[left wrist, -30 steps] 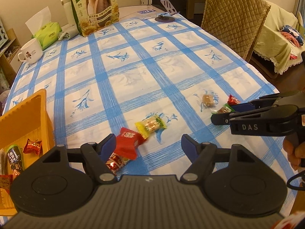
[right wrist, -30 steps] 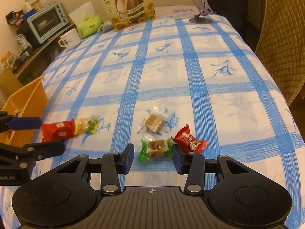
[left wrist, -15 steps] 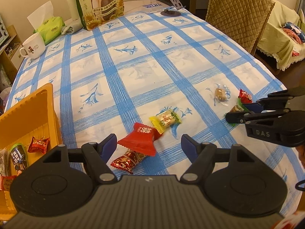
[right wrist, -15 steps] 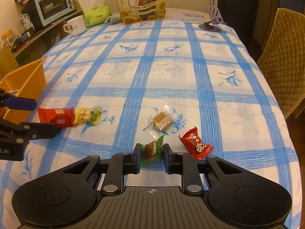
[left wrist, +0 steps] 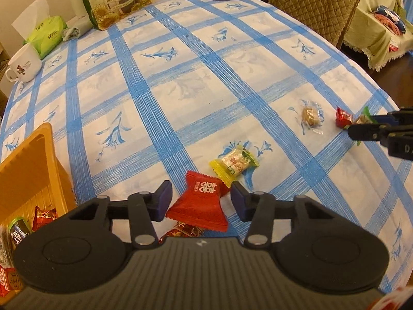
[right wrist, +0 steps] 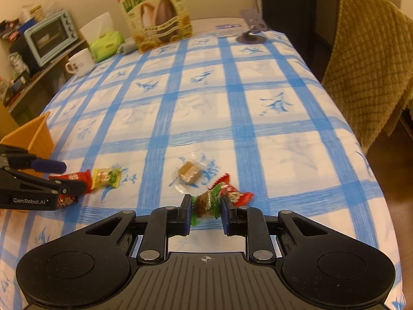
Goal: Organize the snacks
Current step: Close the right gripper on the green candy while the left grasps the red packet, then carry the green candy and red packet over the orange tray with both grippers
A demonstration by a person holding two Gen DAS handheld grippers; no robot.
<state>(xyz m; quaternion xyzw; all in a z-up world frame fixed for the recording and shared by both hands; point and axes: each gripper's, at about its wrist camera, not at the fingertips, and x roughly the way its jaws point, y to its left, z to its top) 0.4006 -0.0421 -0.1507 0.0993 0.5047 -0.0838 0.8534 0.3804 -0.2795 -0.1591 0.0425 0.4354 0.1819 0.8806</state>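
A red wrapped candy point(left wrist: 198, 206) lies on the blue-checked tablecloth between the jaws of my left gripper point(left wrist: 200, 197). The jaws are closing, and the pads are not pressing on it. A dark red candy point(left wrist: 185, 231) lies partly hidden under that gripper. My right gripper point(right wrist: 206, 208) is shut on a green-wrapped brown candy point(right wrist: 205, 202), held just above the cloth. Loose nearby are a yellow-green candy point(left wrist: 233, 162), a clear-wrapped brown candy point(right wrist: 189, 173) and a small red candy point(right wrist: 233, 193). An orange basket point(left wrist: 31, 170) at the left holds several snacks.
At the far end stand a large sunflower-seed bag point(right wrist: 157, 18), a green tissue pack point(left wrist: 46, 35), a white mug point(left wrist: 24, 64) and a phone stand point(right wrist: 250, 36). A quilted chair point(right wrist: 369, 64) is beside the table's right edge. A toaster oven point(right wrist: 50, 40) sits on a side shelf.
My left gripper moved forward over the red candy and its jaws narrowed around it. My right gripper shut on the green-wrapped candy and raised it slightly.
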